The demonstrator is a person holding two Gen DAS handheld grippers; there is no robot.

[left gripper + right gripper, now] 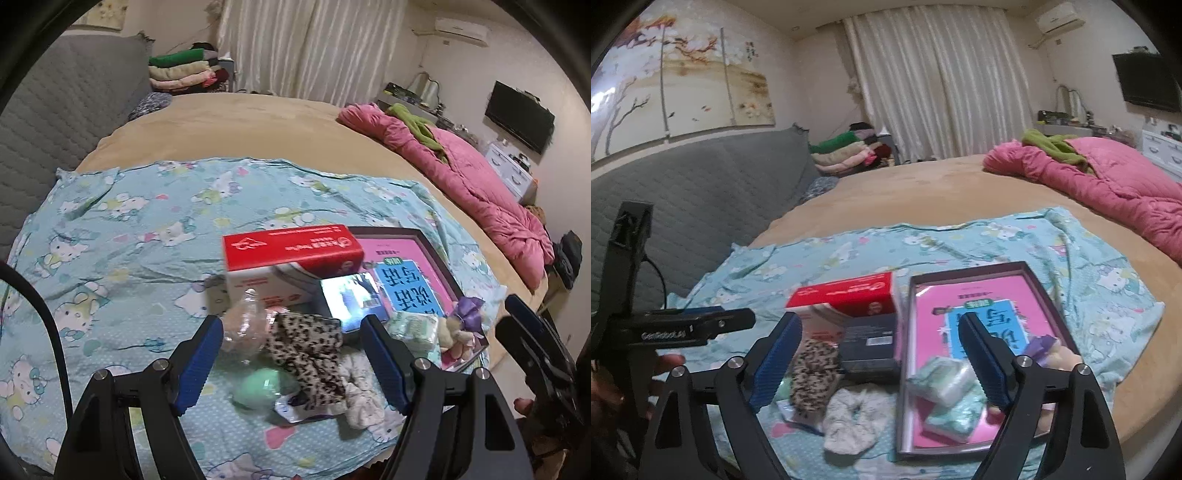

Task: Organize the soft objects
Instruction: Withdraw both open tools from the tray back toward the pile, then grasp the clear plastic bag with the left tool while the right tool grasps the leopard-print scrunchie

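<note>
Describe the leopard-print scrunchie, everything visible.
The leopard-print scrunchie is a gathered ring of soft fabric, cream with dark spots. It lies bunched on the blue cartoon-print sheet, in front of the red and white box, beside a dark box. A pale scrunchie lies against it. Neither open gripper touches it.

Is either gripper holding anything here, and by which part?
Nothing is held. The left gripper and the right gripper are both open above the soft items.
</note>
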